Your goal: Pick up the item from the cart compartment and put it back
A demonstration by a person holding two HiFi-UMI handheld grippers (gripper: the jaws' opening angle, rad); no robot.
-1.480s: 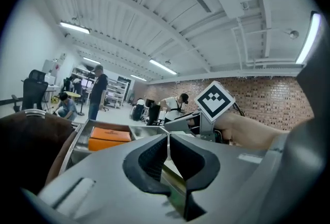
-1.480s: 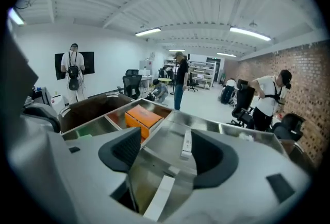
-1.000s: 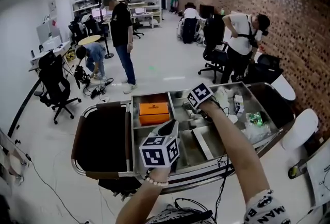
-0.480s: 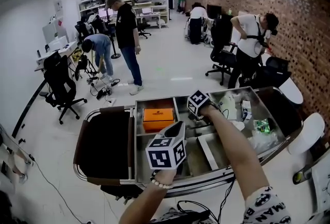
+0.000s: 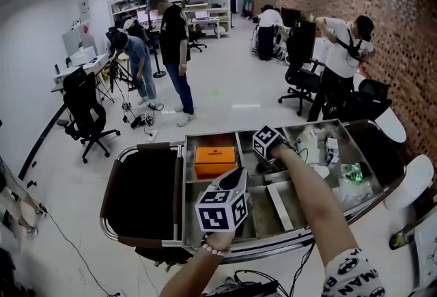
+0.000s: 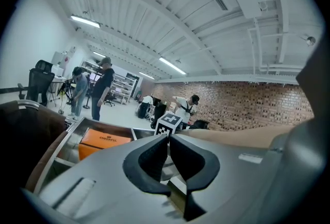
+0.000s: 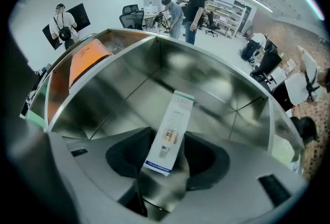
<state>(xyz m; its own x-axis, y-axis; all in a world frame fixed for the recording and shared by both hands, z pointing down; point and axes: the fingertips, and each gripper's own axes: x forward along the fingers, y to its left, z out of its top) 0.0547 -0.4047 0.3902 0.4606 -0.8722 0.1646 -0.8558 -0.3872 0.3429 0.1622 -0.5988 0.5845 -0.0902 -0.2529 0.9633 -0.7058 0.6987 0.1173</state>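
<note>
Right gripper (image 7: 167, 156) is staying low in the middle compartment (image 7: 129, 89) of the cart (image 5: 147, 147); its jaws, wide apart a moment ago, are now closing around the slim box (image 7: 172, 127), which is still lying in that compartment; the pads are not yet pressing, so the pick-up is probably only beginning; left gripper (image 6: 168, 148) is hovering nearer, jaws together, holding nothing.

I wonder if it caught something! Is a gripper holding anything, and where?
The left gripper is shut, empty. The right gripper is closing its jaws around the near end of a white box; whether it grips yet cannot be told.
</note>
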